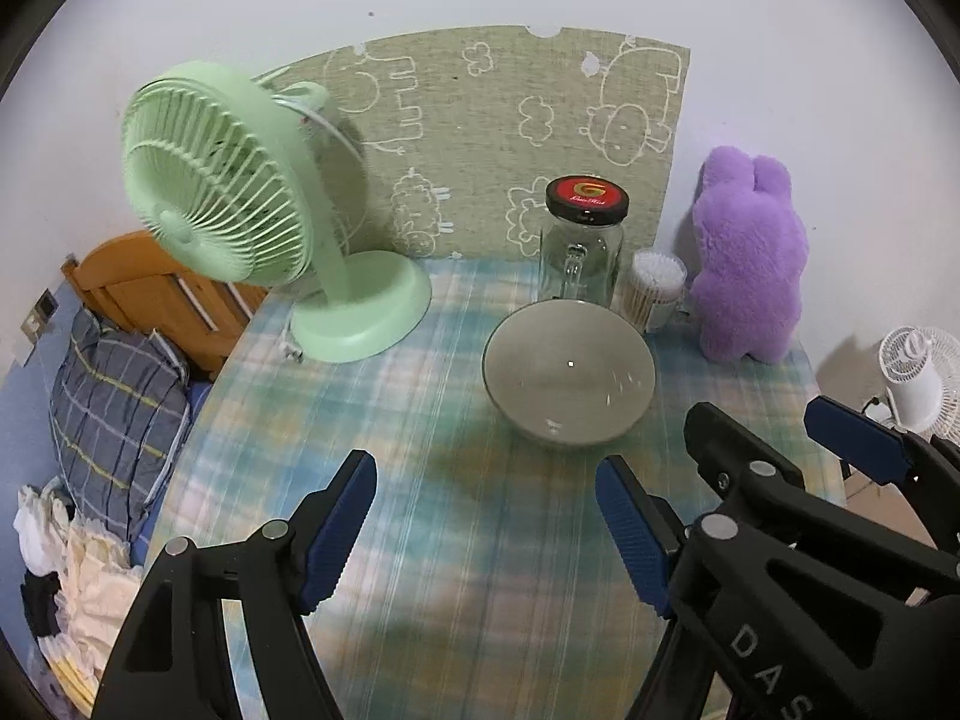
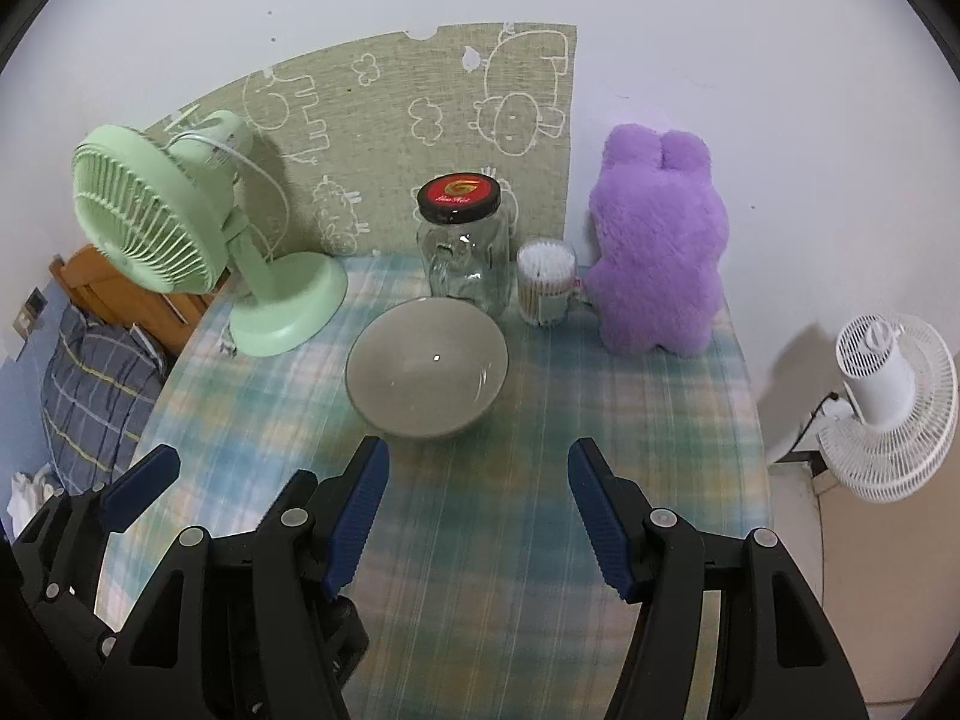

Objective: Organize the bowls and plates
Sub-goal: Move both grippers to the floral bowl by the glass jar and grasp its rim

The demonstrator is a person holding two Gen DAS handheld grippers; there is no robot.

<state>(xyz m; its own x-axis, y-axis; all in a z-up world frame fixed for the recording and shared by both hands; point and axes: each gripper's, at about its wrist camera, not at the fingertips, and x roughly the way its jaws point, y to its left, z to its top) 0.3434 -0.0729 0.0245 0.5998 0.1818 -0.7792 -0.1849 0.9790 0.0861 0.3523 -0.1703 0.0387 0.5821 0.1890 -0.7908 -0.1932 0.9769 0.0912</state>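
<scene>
A grey bowl (image 1: 568, 373) stands upright and empty on the plaid tablecloth (image 1: 420, 480); it also shows in the right wrist view (image 2: 426, 367). My left gripper (image 1: 486, 525) is open and empty, above the cloth, short of the bowl and a little to its left. My right gripper (image 2: 478, 507) is open and empty, just short of the bowl and slightly right of it. The right gripper also shows in the left wrist view (image 1: 798, 432), beside the left one. No plate is in view.
A green desk fan (image 1: 240, 216) stands at the back left. A glass jar with a black and red lid (image 1: 584, 240), a tub of cotton swabs (image 1: 655, 288) and a purple plush toy (image 1: 747, 258) stand behind the bowl. A white fan (image 2: 888, 408) stands off the table's right edge.
</scene>
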